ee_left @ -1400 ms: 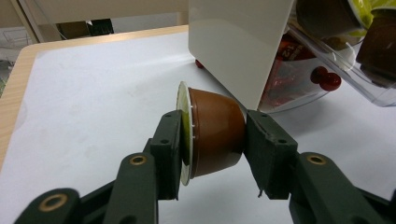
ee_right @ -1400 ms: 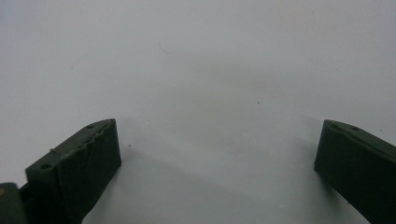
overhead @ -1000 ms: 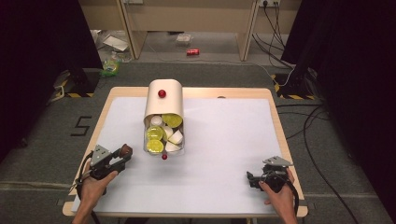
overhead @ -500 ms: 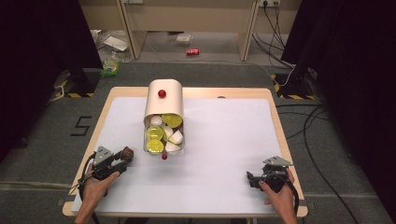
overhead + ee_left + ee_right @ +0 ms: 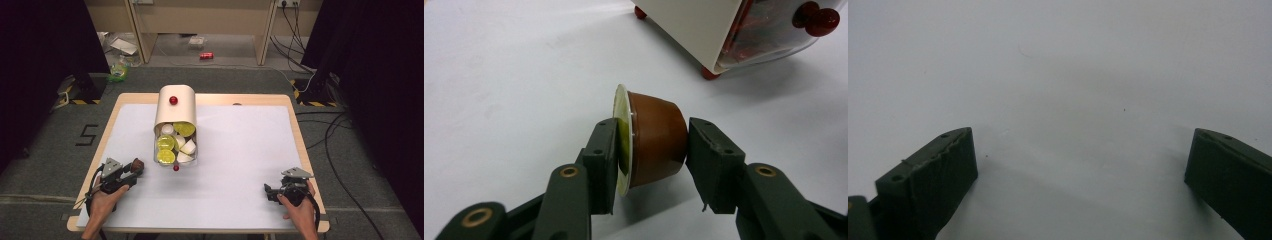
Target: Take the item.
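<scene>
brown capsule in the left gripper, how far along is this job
Done: the left gripper has the small brown capsule with the pale foil lid pinched between its jaws, near the table's front left. In hand: holding it beside the cream dispenser box with the clear front, full of yellow and white capsules. Left: whatever happens with the capsule next; the right gripper rests open, empty.

Capsule (image 5: 656,142) between the left gripper's (image 5: 651,150) fingers (image 5: 605,160) — dispenser (image 5: 175,107) behind.

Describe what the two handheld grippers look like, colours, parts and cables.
Both the left gripper and the right gripper are black, blocky tools topped by a grey three-cornered plate. A dark cable trails from each. Up close, the jaws are dark green-black bars with brass-ringed pivots and flat pads. The forearms are bare, with no sleeves showing.
</scene>
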`<state>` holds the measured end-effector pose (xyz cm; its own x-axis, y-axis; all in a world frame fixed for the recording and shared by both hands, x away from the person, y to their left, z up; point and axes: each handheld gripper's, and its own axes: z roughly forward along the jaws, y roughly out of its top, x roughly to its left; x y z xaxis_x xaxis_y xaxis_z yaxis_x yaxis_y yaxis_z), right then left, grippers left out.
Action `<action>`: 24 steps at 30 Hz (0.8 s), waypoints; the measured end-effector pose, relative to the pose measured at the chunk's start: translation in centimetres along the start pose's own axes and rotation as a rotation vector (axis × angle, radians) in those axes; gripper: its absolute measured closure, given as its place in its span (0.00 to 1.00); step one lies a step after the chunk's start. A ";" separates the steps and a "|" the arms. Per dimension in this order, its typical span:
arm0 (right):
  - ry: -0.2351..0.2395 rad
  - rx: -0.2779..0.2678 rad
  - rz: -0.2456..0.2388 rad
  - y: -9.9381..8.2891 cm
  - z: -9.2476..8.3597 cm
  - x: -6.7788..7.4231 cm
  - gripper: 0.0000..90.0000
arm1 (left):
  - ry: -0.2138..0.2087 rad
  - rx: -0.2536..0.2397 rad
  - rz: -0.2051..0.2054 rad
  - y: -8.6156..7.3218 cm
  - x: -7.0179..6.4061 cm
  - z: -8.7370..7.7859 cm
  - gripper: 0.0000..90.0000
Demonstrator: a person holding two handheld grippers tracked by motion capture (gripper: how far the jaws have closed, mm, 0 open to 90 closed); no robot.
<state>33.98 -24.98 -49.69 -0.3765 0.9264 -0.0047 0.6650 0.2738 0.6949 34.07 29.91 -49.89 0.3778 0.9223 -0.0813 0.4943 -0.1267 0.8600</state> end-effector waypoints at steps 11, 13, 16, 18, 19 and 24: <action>0.000 0.000 0.000 0.0 0.0 0.0 0.01 | 0.005 -0.009 0.007 0.0 -0.1 -0.1 0.52; 0.000 0.000 0.000 0.0 0.0 0.0 0.01 | 0.001 -0.018 -0.001 0.1 -0.2 -0.2 0.46; 0.000 0.000 0.000 0.0 0.0 0.0 0.01 | -0.007 -0.019 0.000 0.4 -0.4 -0.5 0.40; 0.000 0.000 0.000 0.0 0.0 0.0 0.01 | -0.012 -0.022 0.005 0.6 -0.6 -0.7 0.37; 0.000 0.000 0.000 0.0 0.0 0.0 0.01 | -0.014 -0.025 0.007 0.7 -0.7 -0.8 0.37; 0.001 0.000 0.000 0.0 0.0 0.0 0.01 | -0.017 -0.038 0.015 1.2 -1.0 -1.3 0.35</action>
<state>33.99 -24.99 -49.69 -0.3767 0.9263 -0.0042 0.6650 0.2736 0.6949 33.30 29.29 -48.09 0.3985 0.9140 -0.0765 0.4587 -0.1264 0.8796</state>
